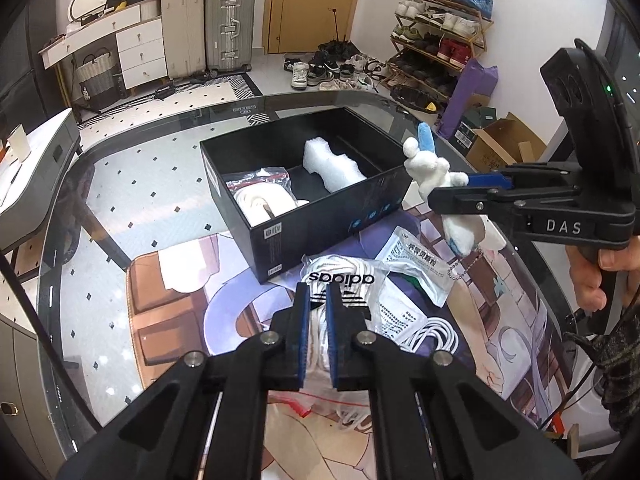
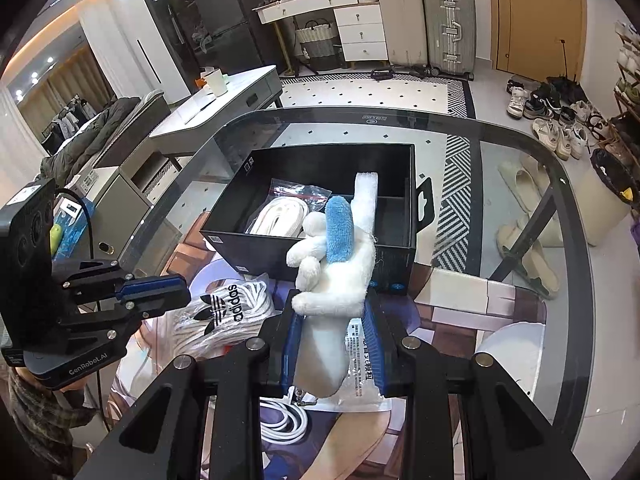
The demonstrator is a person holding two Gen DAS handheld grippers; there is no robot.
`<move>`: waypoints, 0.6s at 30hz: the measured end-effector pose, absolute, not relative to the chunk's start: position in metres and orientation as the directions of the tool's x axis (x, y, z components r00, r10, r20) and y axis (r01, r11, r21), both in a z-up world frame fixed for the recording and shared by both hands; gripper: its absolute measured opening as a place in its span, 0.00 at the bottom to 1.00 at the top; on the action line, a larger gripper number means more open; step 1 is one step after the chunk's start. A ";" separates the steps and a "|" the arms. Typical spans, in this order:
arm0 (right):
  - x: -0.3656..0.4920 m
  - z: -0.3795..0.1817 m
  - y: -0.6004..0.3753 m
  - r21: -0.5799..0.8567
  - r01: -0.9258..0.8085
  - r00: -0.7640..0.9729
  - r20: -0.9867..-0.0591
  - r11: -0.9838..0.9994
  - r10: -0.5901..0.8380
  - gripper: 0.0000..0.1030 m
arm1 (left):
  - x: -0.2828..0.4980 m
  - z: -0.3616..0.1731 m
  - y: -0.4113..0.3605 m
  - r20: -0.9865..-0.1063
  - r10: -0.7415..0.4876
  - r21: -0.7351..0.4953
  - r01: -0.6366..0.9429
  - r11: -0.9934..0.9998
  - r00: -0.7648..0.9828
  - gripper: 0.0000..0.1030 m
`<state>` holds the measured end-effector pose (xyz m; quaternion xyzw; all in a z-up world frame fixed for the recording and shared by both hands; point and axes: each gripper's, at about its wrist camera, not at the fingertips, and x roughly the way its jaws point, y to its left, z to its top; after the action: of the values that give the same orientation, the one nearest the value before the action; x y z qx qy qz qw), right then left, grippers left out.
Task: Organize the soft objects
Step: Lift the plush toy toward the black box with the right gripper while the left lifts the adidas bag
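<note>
Left tool [image 1: 318,308]: pads together, nothing between them, poised above the Adidas bag of white cord [image 1: 340,280] lying on the bench [image 1: 160,128]. Right tool [image 2: 334,320]: clamped on the white plush toy [image 2: 336,280], held clear of the bench at the near wall of the black box [image 2: 320,152]. Inside the box: a bagged white strap [image 2: 280,212] and a white foam block [image 1: 332,168].

One black box [image 1: 320,216] on the counter [image 1: 160,184], two things inside it, a bagged white strap [image 1: 264,196] and a white foam block [image 1: 332,168], one plush toy [image 2: 340,276], one adidas bag [image 1: 344,284], one printed sachet [image 1: 416,260], one white cable [image 1: 436,336], two hand-held grippers, left hand-held gripper [image 1: 318,300], right hand-held gripper [image 2: 332,320], two suitcases [image 1: 208,28] far left.
</note>
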<state>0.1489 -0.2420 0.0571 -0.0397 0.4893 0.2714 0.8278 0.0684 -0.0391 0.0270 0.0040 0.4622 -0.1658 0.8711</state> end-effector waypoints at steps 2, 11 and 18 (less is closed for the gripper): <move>0.149 0.057 -0.242 0.202 -0.490 0.372 -0.831 0.848 0.413 0.28 | 0.067 0.025 -0.040 -0.811 -0.285 -0.142 0.301 0.943 0.511 0.05; 0.148 0.055 -0.242 0.210 -0.488 0.370 -0.829 0.847 0.419 0.28 | 0.058 0.026 -0.051 -0.832 -0.269 -0.101 0.344 0.934 0.485 0.52; 0.148 0.052 -0.243 0.215 -0.492 0.363 -0.830 0.844 0.423 0.28 | 0.073 0.008 -0.063 -0.863 -0.244 -0.081 0.355 0.931 0.443 0.65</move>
<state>0.1478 -0.2432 0.0525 -0.0351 0.4914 0.2773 0.8249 0.0730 -0.0631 0.0083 0.0559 0.4975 -0.1766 0.8475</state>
